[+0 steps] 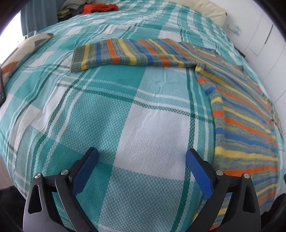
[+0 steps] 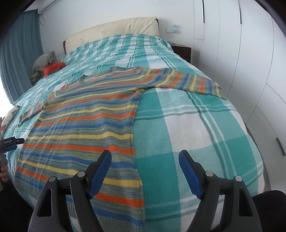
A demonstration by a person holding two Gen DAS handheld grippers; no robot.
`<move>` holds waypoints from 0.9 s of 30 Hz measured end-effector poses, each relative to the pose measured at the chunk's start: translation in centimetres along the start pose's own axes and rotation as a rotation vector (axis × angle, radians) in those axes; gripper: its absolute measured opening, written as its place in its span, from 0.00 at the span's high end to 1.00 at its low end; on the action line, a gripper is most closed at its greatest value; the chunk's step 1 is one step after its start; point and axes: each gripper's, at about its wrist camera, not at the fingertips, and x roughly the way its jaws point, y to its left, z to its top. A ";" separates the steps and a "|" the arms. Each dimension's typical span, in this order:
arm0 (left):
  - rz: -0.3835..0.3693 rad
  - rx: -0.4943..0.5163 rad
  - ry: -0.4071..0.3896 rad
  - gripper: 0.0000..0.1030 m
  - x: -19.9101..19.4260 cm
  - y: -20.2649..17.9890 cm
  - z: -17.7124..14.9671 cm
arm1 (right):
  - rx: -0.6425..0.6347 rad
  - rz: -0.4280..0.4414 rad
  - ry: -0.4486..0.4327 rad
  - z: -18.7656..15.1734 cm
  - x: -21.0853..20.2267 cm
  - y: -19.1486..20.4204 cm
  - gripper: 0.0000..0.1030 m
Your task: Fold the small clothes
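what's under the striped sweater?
The striped sweater lies flat, sleeves spread, directly on the green checked bedspread. Nothing else shows at its edges. Whatever might lie beneath its body is covered and cannot be seen, though no bulge shows.

knitted striped sweater (image 2: 85,114): orange, yellow, blue and grey-green bands; grey-green ribbed cuff
woven checked bedspread (image 1: 125,110): teal, pale aqua and white squares, thin dark green lines
crumpled cloth (image 1: 100,8): red-orange
padded headboard (image 2: 125,26): cream
gripper pads (image 2: 100,171): blue on black
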 end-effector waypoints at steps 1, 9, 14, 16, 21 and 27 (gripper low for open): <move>0.001 0.001 0.001 0.02 0.1 -0.1 -0.1 | 0.001 0.000 0.002 -0.1 0.0 0.0 0.25; 0.032 0.041 0.003 0.01 0.3 -0.8 -0.4 | 0.027 0.001 0.015 -0.2 0.2 -0.5 0.25; 0.036 0.046 0.002 0.01 0.3 -0.8 -0.5 | 0.019 0.003 0.018 -0.2 0.3 -0.5 0.25; 0.036 0.046 0.003 0.01 0.3 -0.8 -0.5 | 0.014 0.002 0.019 -0.3 0.3 -0.4 0.25; 0.039 0.049 0.004 0.01 0.4 -0.9 -0.5 | 0.010 0.001 0.020 -0.4 0.3 -0.2 0.25; 0.042 0.051 0.005 0.01 0.4 -0.9 -0.5 | 0.005 0.001 0.017 -0.3 0.3 -0.1 0.25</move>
